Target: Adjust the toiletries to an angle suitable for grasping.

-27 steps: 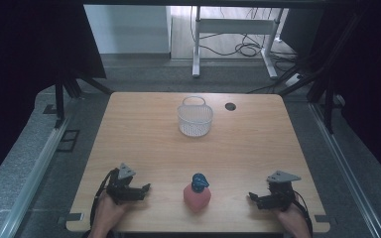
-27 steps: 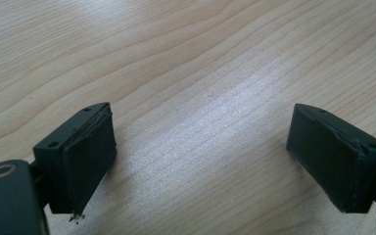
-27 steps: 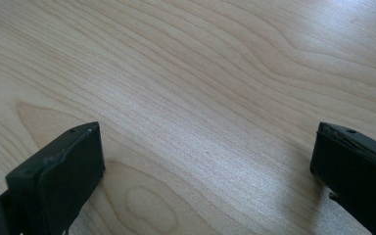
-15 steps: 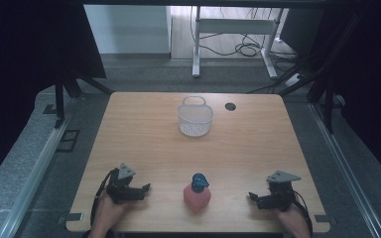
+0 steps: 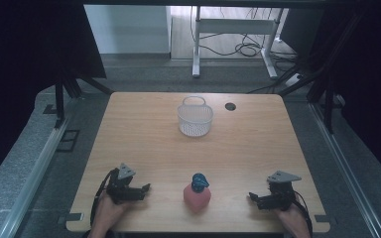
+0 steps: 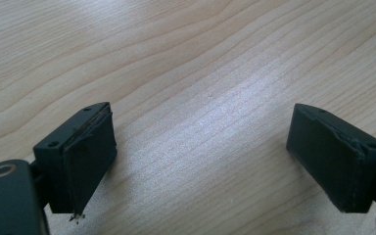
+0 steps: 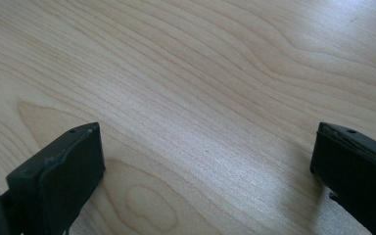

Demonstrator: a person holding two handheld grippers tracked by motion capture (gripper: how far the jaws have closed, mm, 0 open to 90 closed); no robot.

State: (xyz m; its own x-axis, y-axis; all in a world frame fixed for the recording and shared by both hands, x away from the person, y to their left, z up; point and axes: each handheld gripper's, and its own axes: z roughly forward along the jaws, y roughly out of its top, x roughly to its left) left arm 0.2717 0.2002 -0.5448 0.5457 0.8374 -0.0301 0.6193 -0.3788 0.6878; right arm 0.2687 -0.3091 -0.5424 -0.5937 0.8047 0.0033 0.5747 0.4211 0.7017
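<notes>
Pink toy (image 5: 196, 197) with blue top (image 5: 199, 181) standing upright at near edge of desk (image 5: 258, 144), between both claws, touching neither. Left claw (image 5: 144, 189) resting on desk, jaws apart, nothing between. Right claw (image 5: 252, 199) likewise wide apart over bare wood. White basket (image 5: 195, 119) far behind, well apart.

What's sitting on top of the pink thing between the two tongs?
A small blue object rests on the pink thing. Its shape is too blurred to name, and the pink top beneath it is covered.
</notes>
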